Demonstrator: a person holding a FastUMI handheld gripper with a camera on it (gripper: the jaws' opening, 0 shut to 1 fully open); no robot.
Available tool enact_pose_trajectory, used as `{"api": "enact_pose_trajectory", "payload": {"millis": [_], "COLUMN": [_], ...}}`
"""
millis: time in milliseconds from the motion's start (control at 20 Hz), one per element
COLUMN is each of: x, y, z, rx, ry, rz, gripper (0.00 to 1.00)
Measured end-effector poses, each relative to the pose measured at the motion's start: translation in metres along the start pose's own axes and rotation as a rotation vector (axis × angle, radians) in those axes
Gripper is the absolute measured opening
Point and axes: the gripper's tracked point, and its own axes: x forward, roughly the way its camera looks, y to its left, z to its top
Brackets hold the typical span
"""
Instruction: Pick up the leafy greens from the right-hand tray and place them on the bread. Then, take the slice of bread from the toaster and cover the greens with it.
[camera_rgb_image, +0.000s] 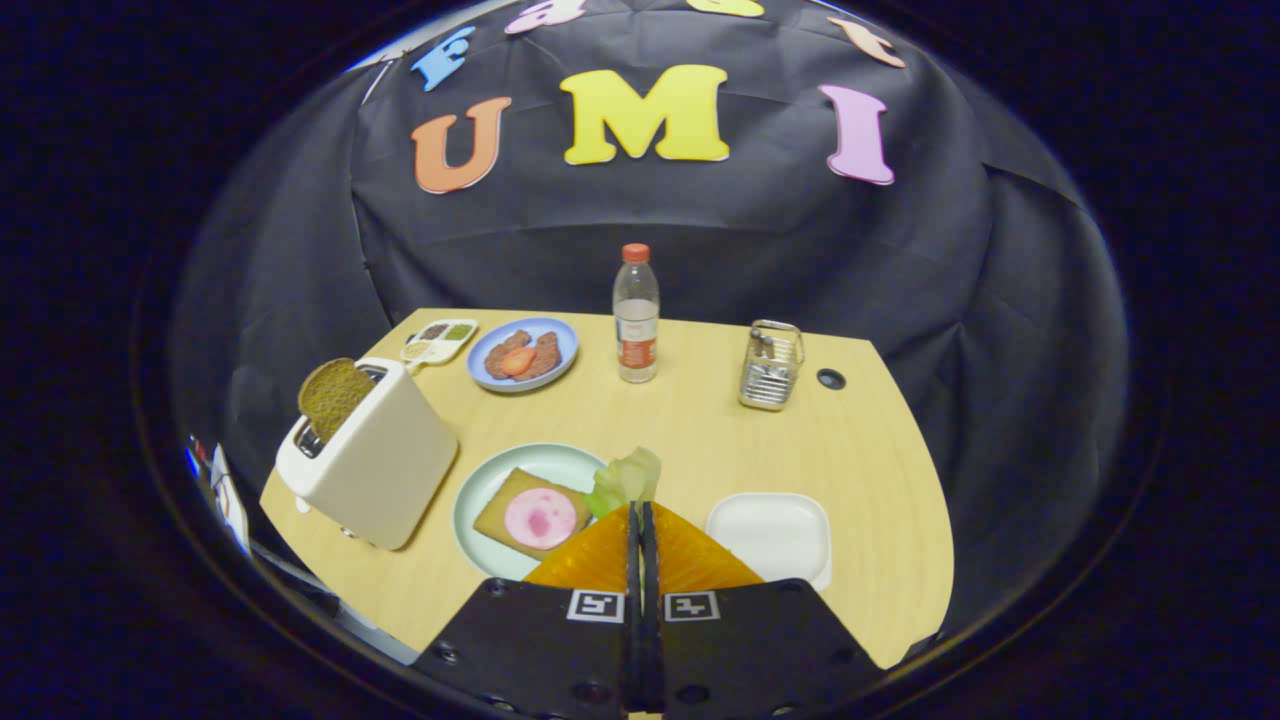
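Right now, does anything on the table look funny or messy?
Nothing is spilled or broken. The toaster sits slanted to the table's edge, bread slice sticking up. The fingers are shut on the leafy greens, beside the plate.

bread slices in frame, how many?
2. One slice stands up out of the toaster; the other lies on the pale green plate under a pink meat round, just ahead of the tool, which is shut on the greens. More could be hidden inside the toaster.

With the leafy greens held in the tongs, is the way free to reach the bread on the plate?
Probably yes. The tongs, shut on the leafy greens, hang beside the bread on its plate; nothing lies between. The toaster stands further off.
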Motion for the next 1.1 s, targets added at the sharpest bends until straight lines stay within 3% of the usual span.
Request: {"api": "enact_pose_trajectory", "payload": {"millis": [300, 650, 950, 1100], "x": [0.002, 0.04, 0.1, 0.117], "y": [0.088, 0.164, 0.127, 0.108], "z": [0.005, 0.001, -0.003, -0.011], "rx": [-0.011, 0.062, 0.025, 0.023], "ry": [0.028, 0.112, 0.135, 0.168], "rz": [0.091, 0.194, 0.037, -0.004], "gripper": [0.0, 0.0, 0.0, 0.0]}}
